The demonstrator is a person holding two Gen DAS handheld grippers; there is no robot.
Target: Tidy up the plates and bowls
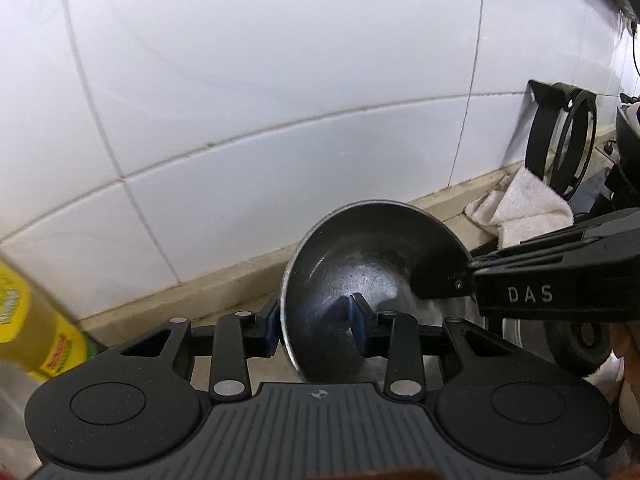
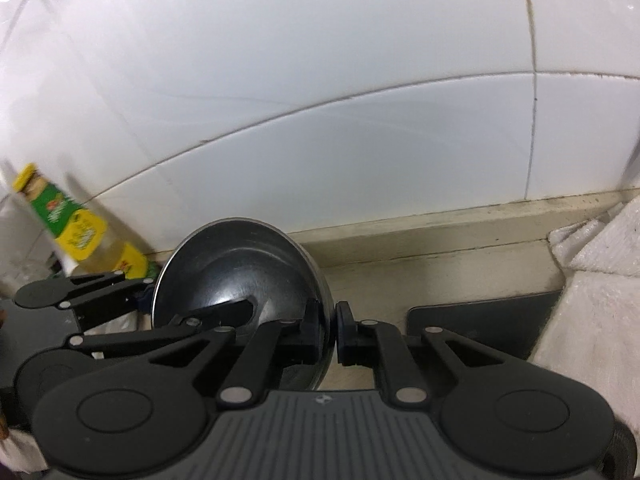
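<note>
Clearly both grippers pinch one steel bowl (image 1: pixel 372 280) by opposite rims at lower centre of frame: left gripper (image 1: pixel 316 330) and right gripper (image 2: pixel 328 332) should rise together, keeping it level above the counter (image 2: pixel 440 256).

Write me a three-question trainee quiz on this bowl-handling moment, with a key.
1. True or false: both tools grip the rim of the same metal bowl.
2. What lies folded on the counter near the wall tiles? A) a white towel B) a wooden spoon C) a glass lid
3. Fill in: the bottle beside the bowl has a yellow and ____ label.

Key
1. True: the left tool pinches the rim on one side, the right tool on the opposite side.
2. A, the white towel.
3. green
</note>
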